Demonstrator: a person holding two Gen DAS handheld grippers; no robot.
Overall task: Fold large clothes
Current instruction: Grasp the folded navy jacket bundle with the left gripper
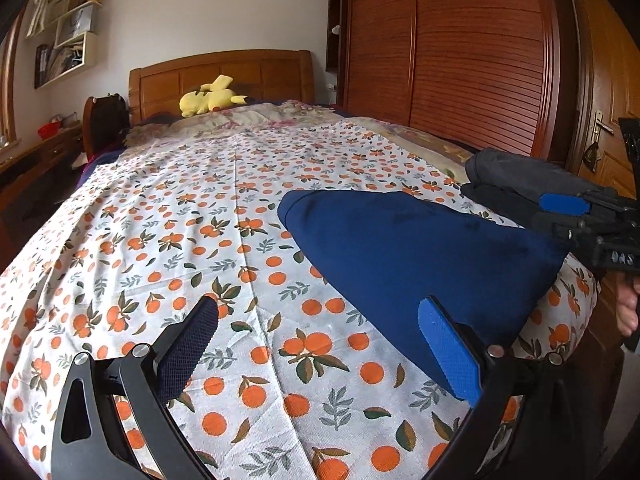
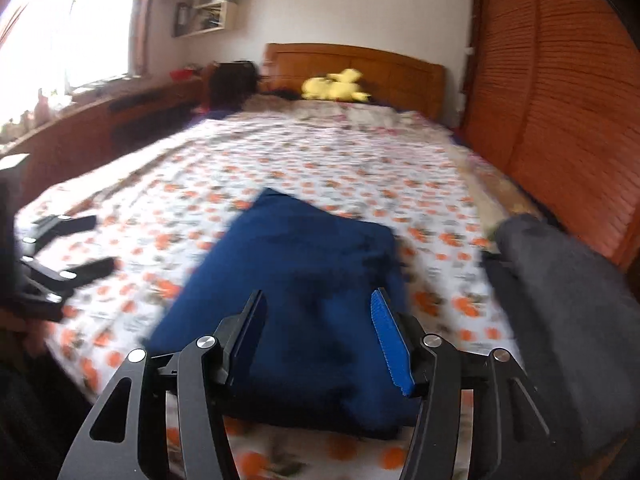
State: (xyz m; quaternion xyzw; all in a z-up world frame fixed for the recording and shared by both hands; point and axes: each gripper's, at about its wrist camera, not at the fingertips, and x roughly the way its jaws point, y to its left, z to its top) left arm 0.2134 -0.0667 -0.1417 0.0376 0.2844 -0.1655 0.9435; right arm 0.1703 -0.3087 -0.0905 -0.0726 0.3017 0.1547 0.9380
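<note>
While both grippers hover empty, a folded navy garment [image 2: 304, 304] rests on the bed [image 1: 200, 240].
Left gripper [image 1: 320, 344] and right gripper [image 2: 318, 340] stand apart, gripping nothing, seemingly because folding is finished.

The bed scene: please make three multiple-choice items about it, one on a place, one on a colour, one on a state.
1. Where does the yellow plush toy lie?
A. By the headboard
B. On the blue garment
C. On the floor

2. What colour is the folded garment nearest the grippers?
A. Red
B. Dark blue
C. White

3. How is the right gripper?
A. Shut on the garment
B. Open, holding nothing
C. Shut on the sheet

Answers:
1 A, the toy rests at the far end, against the wooden headboard.
2 B, the garment is dark blue on the orange-print sheet.
3 B, its fingers stand apart above the garment, gripping nothing.
</note>
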